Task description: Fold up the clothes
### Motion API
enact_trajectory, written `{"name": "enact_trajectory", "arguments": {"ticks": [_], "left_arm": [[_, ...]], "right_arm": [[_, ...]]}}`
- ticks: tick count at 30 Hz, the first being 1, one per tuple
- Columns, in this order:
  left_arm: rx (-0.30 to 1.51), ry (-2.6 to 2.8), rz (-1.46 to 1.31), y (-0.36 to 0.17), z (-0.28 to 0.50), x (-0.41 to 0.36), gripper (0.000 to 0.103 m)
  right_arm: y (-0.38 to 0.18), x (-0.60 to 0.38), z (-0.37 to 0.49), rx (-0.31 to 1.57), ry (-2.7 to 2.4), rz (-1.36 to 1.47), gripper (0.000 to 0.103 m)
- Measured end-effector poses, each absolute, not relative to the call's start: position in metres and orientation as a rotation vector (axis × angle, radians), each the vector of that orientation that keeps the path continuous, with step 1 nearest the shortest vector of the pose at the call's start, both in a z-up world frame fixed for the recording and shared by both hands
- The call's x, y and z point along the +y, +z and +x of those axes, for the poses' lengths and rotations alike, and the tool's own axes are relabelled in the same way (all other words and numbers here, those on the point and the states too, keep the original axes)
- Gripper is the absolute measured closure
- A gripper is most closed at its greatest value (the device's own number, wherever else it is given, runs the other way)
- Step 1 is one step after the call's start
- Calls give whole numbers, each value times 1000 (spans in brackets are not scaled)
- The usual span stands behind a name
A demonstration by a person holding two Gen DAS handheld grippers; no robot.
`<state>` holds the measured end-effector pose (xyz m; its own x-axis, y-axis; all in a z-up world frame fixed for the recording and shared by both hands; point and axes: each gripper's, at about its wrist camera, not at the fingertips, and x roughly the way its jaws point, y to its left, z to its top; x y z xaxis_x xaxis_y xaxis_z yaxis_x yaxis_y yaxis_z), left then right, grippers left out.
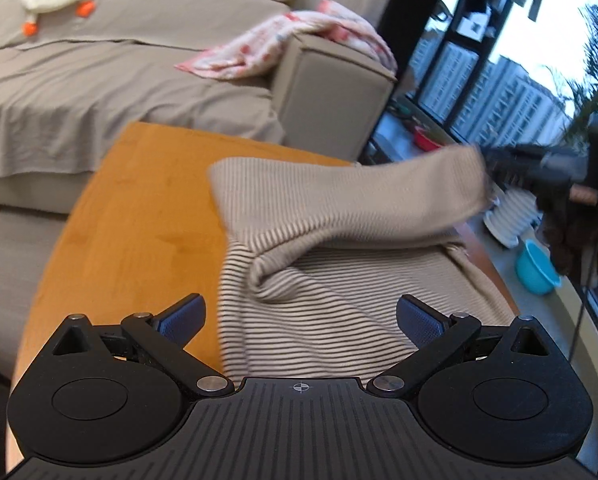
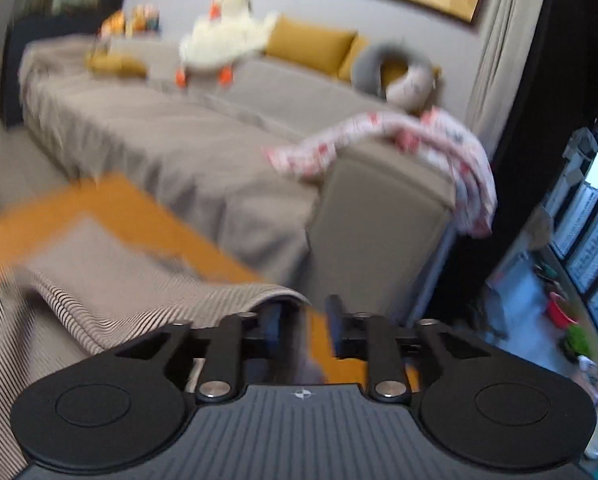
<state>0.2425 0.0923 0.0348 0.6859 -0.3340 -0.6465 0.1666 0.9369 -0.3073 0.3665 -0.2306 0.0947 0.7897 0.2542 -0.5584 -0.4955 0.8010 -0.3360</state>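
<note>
A beige ribbed knit garment (image 1: 339, 272) lies on the orange wooden table (image 1: 139, 216). My left gripper (image 1: 299, 320) is open and empty, just above the garment's near part. In the left wrist view my right gripper (image 1: 495, 168) lifts the garment's far right edge off the table. In the right wrist view the right gripper (image 2: 303, 316) has its jaws close together, with the garment's edge (image 2: 203, 300) draped at the left finger. That view is blurred, so the grip itself is unclear.
A grey-brown sofa (image 1: 99, 80) stands behind the table, with a pink patterned cloth (image 1: 283, 44) over its armrest and a white plush duck (image 2: 223, 48) on its back. Windows, a blue basin (image 1: 535, 272) and plants are at the right.
</note>
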Motion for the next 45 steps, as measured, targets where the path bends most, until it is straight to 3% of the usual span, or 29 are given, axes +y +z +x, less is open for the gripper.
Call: {"name": "enact_trajectory", "arguments": {"ticks": [4, 6, 12, 15, 16, 17, 18, 20, 24, 27, 34, 37, 39, 41, 45], "left_arm": [[793, -310, -210, 26, 250, 78, 0], [804, -321, -203, 23, 255, 73, 0], [797, -339, -161, 18, 266, 57, 0], [728, -312, -64, 19, 275, 44, 0], [708, -287, -6, 16, 279, 40, 0], [688, -261, 51, 14, 283, 36, 0], [682, -229, 103, 11, 288, 33, 0], [703, -201, 124, 6, 294, 38, 0], [715, -164, 120, 5, 297, 54, 0], [708, -118, 113, 8, 296, 67, 0], [655, -236, -43, 41, 290, 81, 0], [643, -354, -90, 45, 296, 64, 0], [647, -380, -92, 36, 305, 51, 0], [663, -383, -98, 22, 316, 42, 0], [654, -354, -122, 1, 322, 38, 0]], "right_arm": [[69, -256, 358, 577, 355, -554, 54], [69, -269, 356, 585, 316, -514, 53], [86, -298, 359, 616, 388, 18, 53], [70, -282, 372, 663, 419, 111, 53], [63, -272, 376, 676, 410, 86, 58], [56, -261, 380, 694, 407, 57, 78], [50, -249, 382, 713, 420, 34, 87], [52, -230, 380, 683, 449, -32, 97], [94, -215, 369, 514, 496, -58, 99], [104, -220, 377, 489, 461, -49, 99], [28, -244, 387, 682, 331, -29, 97], [28, -244, 383, 659, 322, -18, 90], [34, -238, 381, 650, 307, -50, 75], [41, -237, 377, 625, 293, -67, 51], [55, -232, 372, 580, 387, 23, 41]]}}
